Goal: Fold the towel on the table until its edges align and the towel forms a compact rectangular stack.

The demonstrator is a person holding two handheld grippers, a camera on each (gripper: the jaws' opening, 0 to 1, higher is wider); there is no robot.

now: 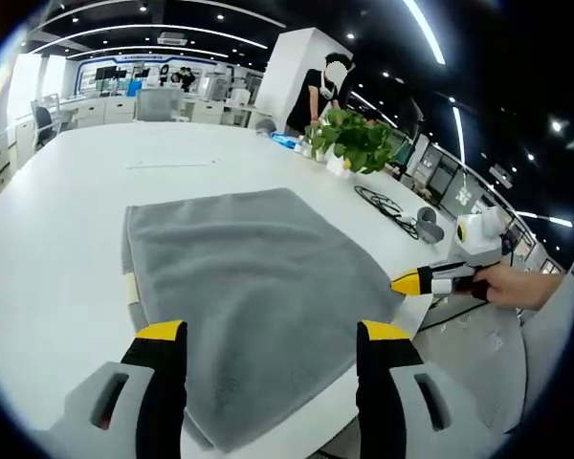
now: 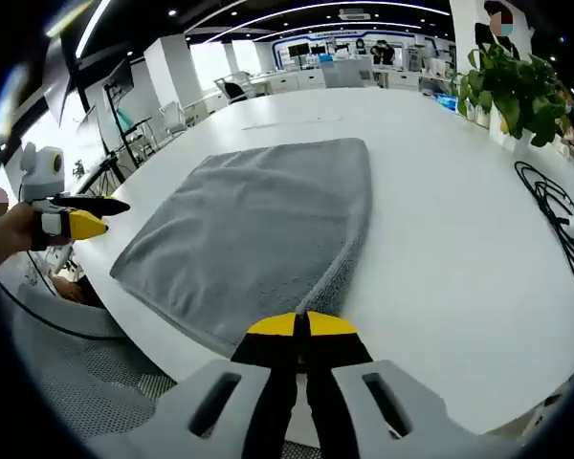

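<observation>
Jaws of the left gripper (image 1: 271,337) stand wide apart at the bottom of the left gripper view, yellow tips poised over the near edge of the grey towel (image 1: 253,287) with nothing between them. That towel lies flat on the white table (image 1: 67,201), already folded at least once, a doubled layer showing along one edge and a near corner reaching the table's edge. At the far right corner of the towel in that view, the right gripper (image 1: 402,281) comes in sideways, held by a hand (image 1: 505,283), its yellow tip at the cloth. In the right gripper view the right gripper (image 2: 300,323) has its jaws pressed together on the near corner of the towel (image 2: 258,229), where the cloth edge rises to meet the tips; the left gripper (image 2: 115,212) shows at the left of that view, off the table's edge. Beyond the towel, a black cable (image 1: 387,208) coils on the tabletop beside a leafy potted plant (image 1: 356,142). Farther back a person (image 1: 318,94) in dark clothes stands by the table, with desks and monitors deep in the room.
</observation>
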